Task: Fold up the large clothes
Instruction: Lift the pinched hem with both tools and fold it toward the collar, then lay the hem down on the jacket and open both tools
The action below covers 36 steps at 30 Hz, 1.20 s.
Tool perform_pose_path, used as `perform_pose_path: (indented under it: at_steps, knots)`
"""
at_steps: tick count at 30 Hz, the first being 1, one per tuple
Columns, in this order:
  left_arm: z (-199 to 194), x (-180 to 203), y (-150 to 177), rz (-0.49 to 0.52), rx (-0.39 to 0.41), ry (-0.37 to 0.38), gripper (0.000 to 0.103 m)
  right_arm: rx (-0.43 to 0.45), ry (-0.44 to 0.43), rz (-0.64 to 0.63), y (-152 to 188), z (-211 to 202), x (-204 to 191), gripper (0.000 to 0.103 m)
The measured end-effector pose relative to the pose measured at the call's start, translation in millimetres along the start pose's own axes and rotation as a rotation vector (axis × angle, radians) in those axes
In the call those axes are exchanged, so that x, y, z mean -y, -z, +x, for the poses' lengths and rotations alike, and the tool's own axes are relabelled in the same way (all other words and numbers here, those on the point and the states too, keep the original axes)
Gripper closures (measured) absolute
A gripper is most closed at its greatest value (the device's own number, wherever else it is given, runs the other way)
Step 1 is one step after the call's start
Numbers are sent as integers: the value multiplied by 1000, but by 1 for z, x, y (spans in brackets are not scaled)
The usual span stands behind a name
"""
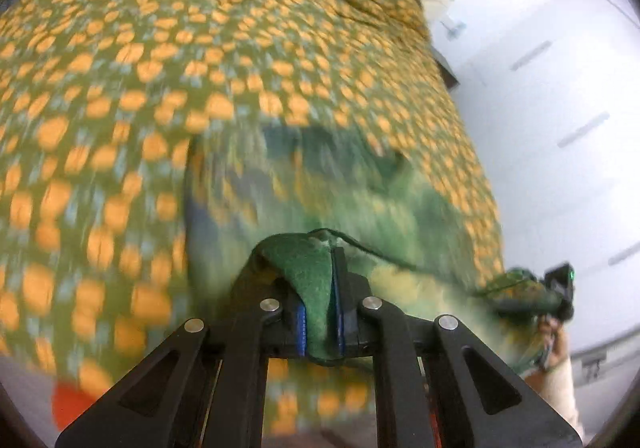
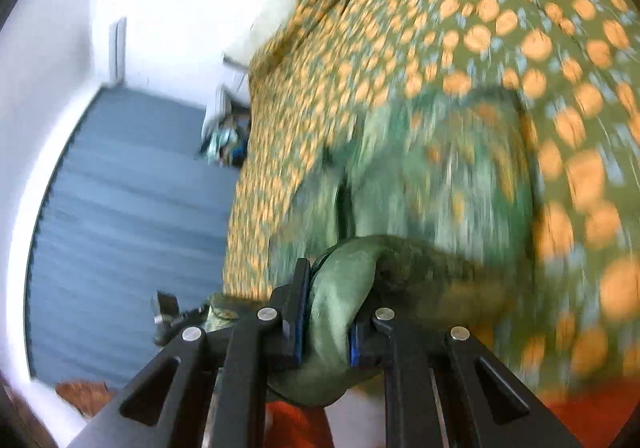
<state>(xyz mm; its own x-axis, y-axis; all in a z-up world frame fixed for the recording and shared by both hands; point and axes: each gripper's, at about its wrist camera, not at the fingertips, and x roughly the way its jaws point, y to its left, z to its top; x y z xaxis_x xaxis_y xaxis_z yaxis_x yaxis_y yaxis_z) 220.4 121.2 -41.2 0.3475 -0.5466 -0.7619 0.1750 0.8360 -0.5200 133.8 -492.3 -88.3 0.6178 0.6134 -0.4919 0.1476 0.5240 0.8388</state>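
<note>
Your left gripper point(image 1: 326, 288) is pinching a dark green edge of the garment point(image 1: 320, 175), which hangs blurred toward twelve o'clock over the orange-dotted bedspread point(image 1: 140, 59). Only this view catches your right gripper point(image 1: 560, 288) at three o'clock, cloth trailing from it. Your right gripper point(image 2: 326, 312) is clamped on a rolled bunch of the same garment point(image 2: 440, 175). Only there does the grey floor point(image 2: 128, 183) show, with what may be a small heap of things point(image 2: 226, 139) at ten o'clock.
</note>
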Motion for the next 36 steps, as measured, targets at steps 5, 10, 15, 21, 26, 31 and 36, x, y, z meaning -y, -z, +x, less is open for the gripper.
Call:
perform_pose_path:
  at_steps: [5,10,15,21,26,31,36]
  knots:
    - [92,3,-52,30,-27,-127,87,33,97,96,-53,57,47,87]
    - [142,-3,-52,24,-118,-186,47,51,126,252,-58,92,93,76]
    - [86,-2,-57,30,-51,-58,5,74,-3,302,-59,72,90,28]
    - [50,-26,-59,64,44,-63,3,104,111,85,-71,39,49,16]
    - [118,-25,-29,213,-125,-167,8,-88,452,-372,-51,104,12,16]
    - [142,-20,-23,164,-133,-248,87,-107,600,-433,-40,143,15,66]
    - [75,-19,-36,86,21,-106,94,72,589,-476,-32,86,-21,90]
